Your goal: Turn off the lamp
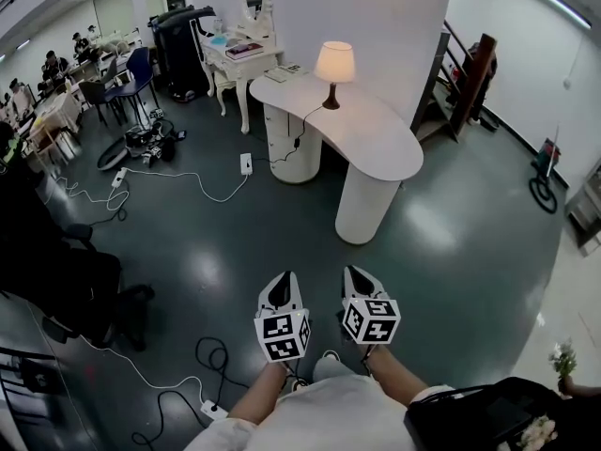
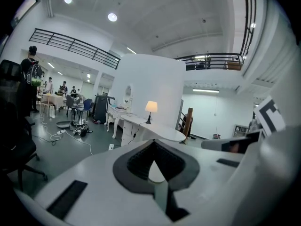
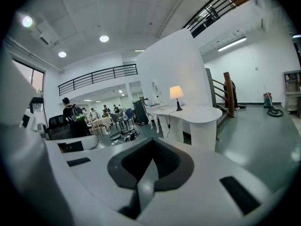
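Observation:
The lamp (image 1: 335, 64) stands lit, with a pale shade on a dark base, at the back of a white curved table (image 1: 385, 148) far ahead of me. Its cord hangs down the table's side. Both grippers are low in the head view, well short of the table, side by side and pointing toward it. My left gripper (image 1: 282, 282) is shut with nothing in it, and my right gripper (image 1: 358, 275) is shut and empty too. The left gripper view shows the lamp (image 2: 151, 107) small above the closed jaw tips (image 2: 153, 144). In the right gripper view the lamp (image 3: 176, 92) glows beyond the closed tips (image 3: 151, 144).
Cables and a power strip (image 1: 246, 163) lie on the dark floor left of the table. A white dressing table (image 1: 240, 56) stands behind it, a wooden stair (image 1: 468, 78) to its right. A black chair (image 1: 80, 285) sits at my left. People work at desks (image 1: 56, 83) far left.

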Demonstrator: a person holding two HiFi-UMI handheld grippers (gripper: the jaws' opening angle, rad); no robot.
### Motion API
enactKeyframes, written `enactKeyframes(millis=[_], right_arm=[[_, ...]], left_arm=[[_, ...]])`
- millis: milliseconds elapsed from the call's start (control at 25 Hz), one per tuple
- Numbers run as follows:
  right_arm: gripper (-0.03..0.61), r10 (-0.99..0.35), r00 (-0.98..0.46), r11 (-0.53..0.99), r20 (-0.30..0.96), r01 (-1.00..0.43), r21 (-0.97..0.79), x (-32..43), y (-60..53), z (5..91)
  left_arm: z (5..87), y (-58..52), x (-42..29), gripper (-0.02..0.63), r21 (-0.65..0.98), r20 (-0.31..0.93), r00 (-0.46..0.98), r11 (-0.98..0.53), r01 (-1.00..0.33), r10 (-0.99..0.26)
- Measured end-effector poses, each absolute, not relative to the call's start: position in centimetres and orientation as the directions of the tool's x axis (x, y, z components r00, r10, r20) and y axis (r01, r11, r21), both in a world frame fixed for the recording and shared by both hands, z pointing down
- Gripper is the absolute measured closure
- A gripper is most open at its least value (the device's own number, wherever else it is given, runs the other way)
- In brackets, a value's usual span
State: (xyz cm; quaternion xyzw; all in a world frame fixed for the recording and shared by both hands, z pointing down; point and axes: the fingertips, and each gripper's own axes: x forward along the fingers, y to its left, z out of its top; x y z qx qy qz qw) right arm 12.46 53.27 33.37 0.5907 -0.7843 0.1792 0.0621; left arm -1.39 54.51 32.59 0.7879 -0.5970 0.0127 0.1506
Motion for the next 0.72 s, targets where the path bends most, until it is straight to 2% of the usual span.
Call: enactKeyframes(millis=[360, 720], right_arm=[[0.580, -0.903, -0.288, 0.230, 0.319, -0.951, -0.209, 11.7, 46.2, 34.5], [0.580, -0.896, -0.337, 0.283, 0.289, -0.935, -0.214, 11.0, 35.9, 32.0]], left_arm=[[33.5, 48.3, -3.0, 0.606, 0.223, 0.200, 0.271, -0.226, -0.948, -0.942], [31.5, 39.4, -3.0, 0.606, 0.191, 0.194, 0.242, -0.205, -0.960, -0.951]])
